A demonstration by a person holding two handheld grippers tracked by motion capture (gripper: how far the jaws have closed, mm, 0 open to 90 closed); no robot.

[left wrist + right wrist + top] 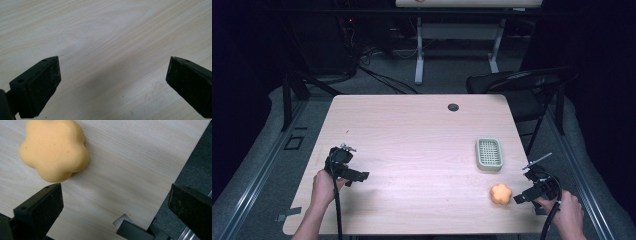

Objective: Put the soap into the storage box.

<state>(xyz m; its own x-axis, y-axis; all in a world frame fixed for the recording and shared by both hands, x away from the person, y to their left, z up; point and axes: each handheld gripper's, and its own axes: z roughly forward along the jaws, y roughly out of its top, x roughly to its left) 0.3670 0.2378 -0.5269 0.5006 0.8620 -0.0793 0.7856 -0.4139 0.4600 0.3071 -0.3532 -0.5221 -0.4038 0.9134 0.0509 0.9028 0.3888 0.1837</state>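
An orange flower-shaped soap (501, 193) lies on the wooden table (412, 150) near its front right corner. In the right gripper view the soap (55, 150) sits just beyond the left jaw. My right gripper (523, 196) hovers to the right of the soap, open and holding nothing (115, 202). A pale green soap dish (489, 154) with a ribbed grid sits behind the soap. My left gripper (358, 178) is over the table's front left, open (113, 75), with bare wood between its jaws.
A round dark grommet (453, 107) is set in the table's far edge. A black folding chair (522, 85) stands beyond the right rear corner. The table's right edge (185, 165) runs close beside my right gripper, with dark floor past it.
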